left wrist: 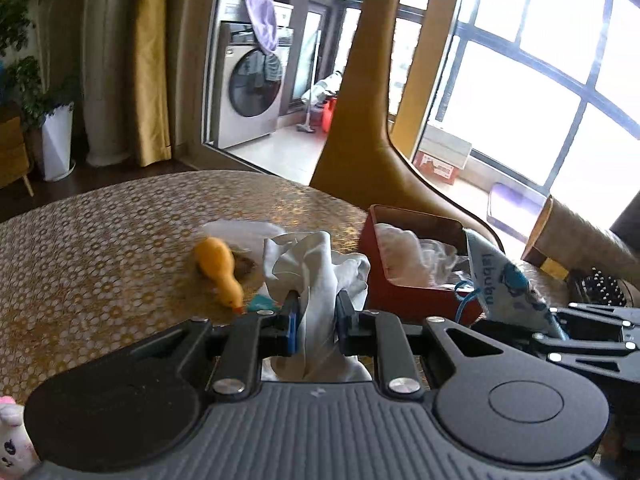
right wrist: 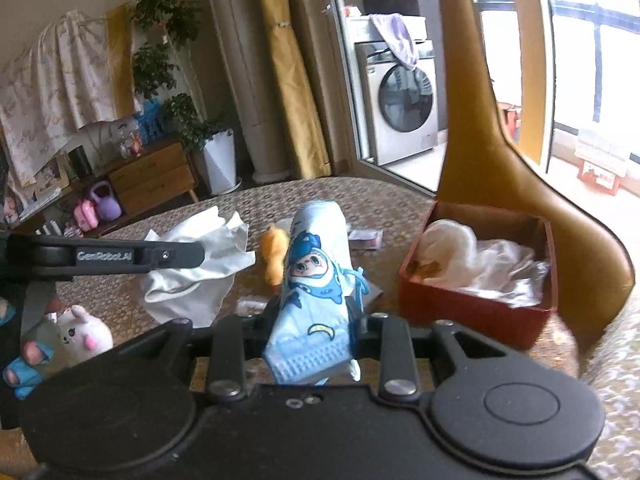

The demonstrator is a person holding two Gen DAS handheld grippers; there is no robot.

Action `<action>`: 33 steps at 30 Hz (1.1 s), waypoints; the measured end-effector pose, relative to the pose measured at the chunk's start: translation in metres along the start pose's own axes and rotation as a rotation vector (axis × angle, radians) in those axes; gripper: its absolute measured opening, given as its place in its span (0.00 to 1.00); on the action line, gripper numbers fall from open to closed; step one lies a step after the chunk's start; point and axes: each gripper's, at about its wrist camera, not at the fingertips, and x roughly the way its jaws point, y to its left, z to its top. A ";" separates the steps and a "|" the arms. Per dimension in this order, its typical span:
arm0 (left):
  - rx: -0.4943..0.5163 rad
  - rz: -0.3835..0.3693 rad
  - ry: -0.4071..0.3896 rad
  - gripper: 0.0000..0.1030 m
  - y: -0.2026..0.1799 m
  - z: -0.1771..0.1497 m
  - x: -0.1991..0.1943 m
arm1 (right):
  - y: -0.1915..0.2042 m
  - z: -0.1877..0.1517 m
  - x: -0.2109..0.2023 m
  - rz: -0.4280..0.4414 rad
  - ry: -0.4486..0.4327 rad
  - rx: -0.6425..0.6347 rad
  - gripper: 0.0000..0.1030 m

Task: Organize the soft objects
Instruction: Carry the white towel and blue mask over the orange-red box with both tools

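Note:
My left gripper (left wrist: 315,312) is shut on a crumpled white cloth (left wrist: 316,268), which it holds above the patterned table (left wrist: 100,264). The right wrist view shows that same cloth (right wrist: 200,268) hanging from the left gripper's fingers (right wrist: 176,256). My right gripper (right wrist: 316,320) is shut on a light blue pouch (right wrist: 316,280) printed with a cartoon figure; the pouch (left wrist: 504,280) stands at the right in the left wrist view. A red box (right wrist: 476,308) with white soft stuff inside sits on the table at the right, also the red box (left wrist: 404,292). An orange plush duck (left wrist: 219,268) lies on the table.
A white bunny plush (right wrist: 82,336) lies at the near left, next to a person's fingers in blue tips (right wrist: 24,360). A tan chair back (right wrist: 500,168) rises behind the red box. A small wrapper (right wrist: 366,238) lies mid-table. A cardboard tube (left wrist: 576,240) lies at the right.

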 end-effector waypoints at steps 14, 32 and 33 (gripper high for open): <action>0.039 -0.084 0.028 0.18 -0.081 0.024 0.043 | -0.067 0.009 -0.006 -0.103 -0.010 0.033 0.29; 0.032 -0.141 0.040 0.18 -0.126 0.064 0.142 | -0.133 0.034 0.041 -0.164 -0.004 0.086 0.31; 0.026 -0.140 0.047 0.18 -0.126 0.065 0.150 | -0.136 0.035 0.046 -0.165 0.000 0.087 0.31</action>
